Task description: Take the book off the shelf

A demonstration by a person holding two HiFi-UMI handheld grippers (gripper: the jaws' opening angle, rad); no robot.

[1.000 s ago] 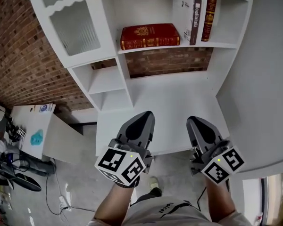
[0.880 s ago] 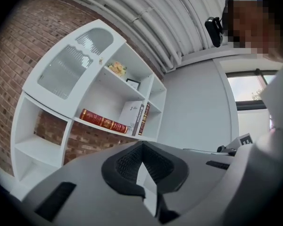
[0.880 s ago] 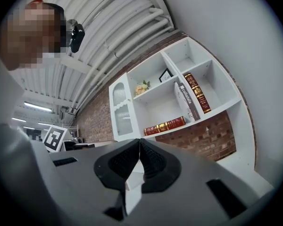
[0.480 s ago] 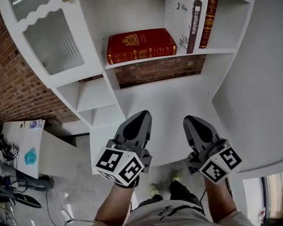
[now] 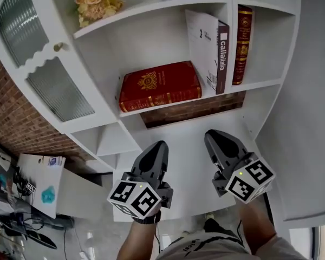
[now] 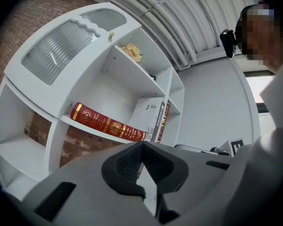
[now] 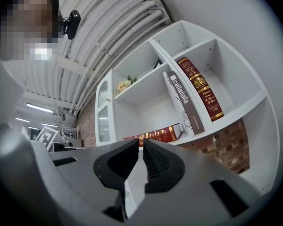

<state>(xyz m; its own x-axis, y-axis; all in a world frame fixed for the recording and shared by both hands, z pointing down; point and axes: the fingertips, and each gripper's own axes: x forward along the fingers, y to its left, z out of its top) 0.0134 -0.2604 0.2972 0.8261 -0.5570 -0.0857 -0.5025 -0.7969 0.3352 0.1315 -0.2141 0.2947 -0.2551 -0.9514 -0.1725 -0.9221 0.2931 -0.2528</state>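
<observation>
In front of the white shelving unit: I hold both grippers low, at 6 o'clock in the head view, well apart from every book.
Left gripper (image 5: 159, 145): jaws pressed together, nothing between them.
Right gripper (image 5: 212, 136): jaws closed to a bare sliver, empty.
Task's thing: thick red hardback (image 5: 160, 86) with gilt tooling. It lies flat on the middle shelf board (image 5: 252, 86), spine to the front, at 12 o'clock from the left gripper.
Neighbours: a white-covered book with a brown spine (image 5: 208, 50) leans just beside the hardback at its 3 o'clock; I cannot tell whether they touch. A slim dark-red volume (image 5: 242, 42) stands upright in the next bay, past a divider.
Identity: the task names one book. I judge the flat hardback the likeliest, as it lies straight ahead.
Progress: not begun, by my reading; no book is touched.
Handling: I judge it heavy, with stiff boards and a glossy cover that may slip. It looks sturdy, though the gilt could scuff.
Hold: jaws must open wide to span its thickness. It lies flush on the board, so I would draw it forward until the spine overhangs, then clamp mid-spine, above and below.
Risk: a grip at one end would let the weight twist it loose. The leaning book may topple if it rests on the hardback.
</observation>
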